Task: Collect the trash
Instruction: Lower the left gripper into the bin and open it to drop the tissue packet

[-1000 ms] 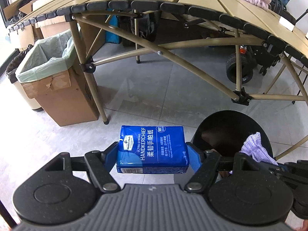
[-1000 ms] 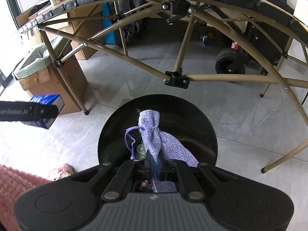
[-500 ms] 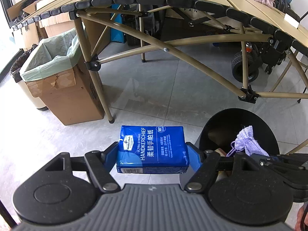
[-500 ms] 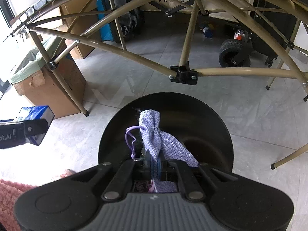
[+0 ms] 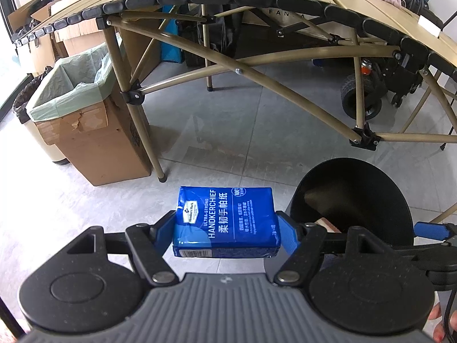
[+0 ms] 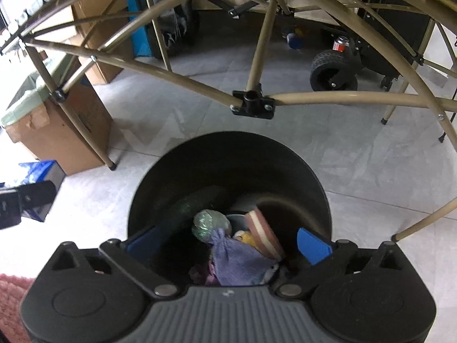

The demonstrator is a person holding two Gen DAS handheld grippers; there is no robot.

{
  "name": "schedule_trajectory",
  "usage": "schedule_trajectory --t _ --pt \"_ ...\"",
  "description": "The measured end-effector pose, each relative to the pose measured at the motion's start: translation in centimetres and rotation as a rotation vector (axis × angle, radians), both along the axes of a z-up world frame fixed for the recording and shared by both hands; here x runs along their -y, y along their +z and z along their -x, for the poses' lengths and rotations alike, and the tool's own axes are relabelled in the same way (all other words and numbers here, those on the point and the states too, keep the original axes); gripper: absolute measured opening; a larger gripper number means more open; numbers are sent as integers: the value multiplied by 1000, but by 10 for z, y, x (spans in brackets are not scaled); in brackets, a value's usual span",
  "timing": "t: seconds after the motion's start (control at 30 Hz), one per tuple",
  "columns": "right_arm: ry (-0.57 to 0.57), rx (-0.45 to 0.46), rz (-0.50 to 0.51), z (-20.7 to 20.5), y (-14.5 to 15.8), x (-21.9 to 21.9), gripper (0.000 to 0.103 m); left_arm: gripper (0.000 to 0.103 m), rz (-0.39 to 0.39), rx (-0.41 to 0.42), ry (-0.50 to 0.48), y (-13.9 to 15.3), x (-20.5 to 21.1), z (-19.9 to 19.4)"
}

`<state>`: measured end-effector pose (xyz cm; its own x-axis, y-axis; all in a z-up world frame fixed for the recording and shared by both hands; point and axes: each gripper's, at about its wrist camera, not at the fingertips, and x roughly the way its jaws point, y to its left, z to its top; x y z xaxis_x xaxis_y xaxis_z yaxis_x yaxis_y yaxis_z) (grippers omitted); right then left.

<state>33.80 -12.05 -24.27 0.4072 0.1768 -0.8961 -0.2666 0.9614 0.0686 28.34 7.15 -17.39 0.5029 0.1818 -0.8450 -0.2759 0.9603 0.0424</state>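
A blue pack of handkerchief tissues (image 5: 225, 223) is clamped between the blue pads of my left gripper (image 5: 225, 230), above the floor and left of a round black bin (image 5: 371, 177). My right gripper (image 6: 228, 245) hangs over that black bin (image 6: 308, 180), jaws opening wide with nothing between the pads. The purple drawstring pouch (image 6: 237, 263) lies loose inside the bin on other trash, beside a greenish foil ball (image 6: 210, 224) and a striped piece (image 6: 262, 234). In the right wrist view the tissue pack (image 6: 40, 171) and left gripper show at the far left.
A folding table with tan tube legs (image 5: 257, 77) spans the floor just behind the bin. A cardboard box lined with a green bag (image 5: 85, 125) stands at the left by a table leg. A wheeled black cart (image 6: 337, 71) sits at the back right. A pink rug corner (image 6: 11, 300) lies at lower left.
My right gripper went from shut on the purple pouch to wide open, and the pouch dropped into the black bin. The right gripper sank a little. The left gripper kept still with the tissue pack.
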Motion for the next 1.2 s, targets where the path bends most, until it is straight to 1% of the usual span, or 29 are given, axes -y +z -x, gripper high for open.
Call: schedule_trajectory --t 0.37,0.63,0.93,1.2 --pt "-10 -3 -2 0 0 3 103 74 -4 -3 -7 -2 1 -1" --pt "-17 16 -1 5 10 11 103 74 -4 -3 -15 -2 4 -1" --pt "-61 49 -12 12 27 41 103 74 -7 -7 -42 -4 15 -3" --pt "-148 89 -1 17 40 72 103 74 -5 -8 -86 -7 39 -6"
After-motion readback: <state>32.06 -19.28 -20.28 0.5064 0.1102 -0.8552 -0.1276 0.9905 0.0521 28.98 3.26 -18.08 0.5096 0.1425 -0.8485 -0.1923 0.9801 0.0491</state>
